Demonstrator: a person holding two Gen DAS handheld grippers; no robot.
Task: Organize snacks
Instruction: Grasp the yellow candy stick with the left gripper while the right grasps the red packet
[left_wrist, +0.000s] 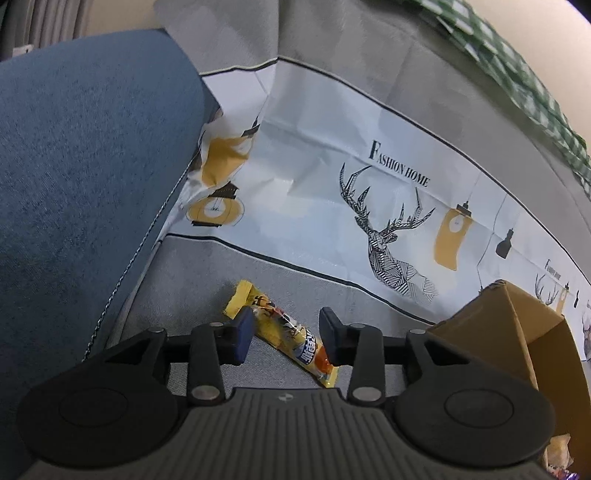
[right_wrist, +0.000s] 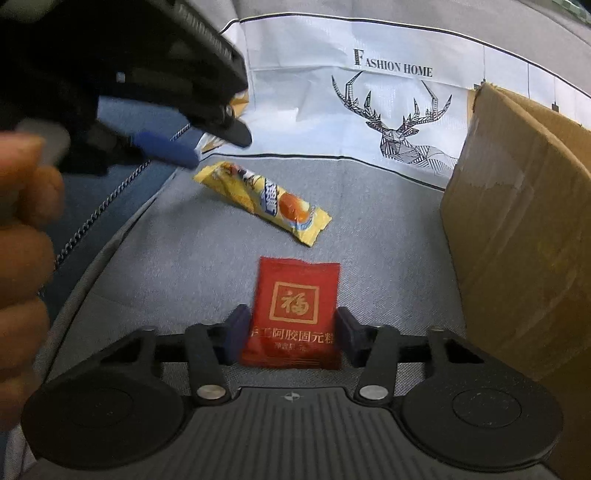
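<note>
On the left, the left gripper (left_wrist: 286, 334) hangs over the grey cloth (left_wrist: 207, 280). Its jaws are apart, and the yellow snack bar (left_wrist: 288, 338) lies slanted between them; one end seems to touch the right pad, but nothing presses it. This bar looks light and a little stiff inside, with a smooth wrapper that may slip. I think the best hold is across the middle of it, not on the thin flat ends.

More to the right, the right gripper (right_wrist: 291, 338) has its jaws apart around the red packet (right_wrist: 295, 317), very near its edges; I cannot see them squeeze it. The packet looks flat, soft and light, so I would pinch its side edges gently. The cardboard box (right_wrist: 517, 221) stands at the far right.
</note>
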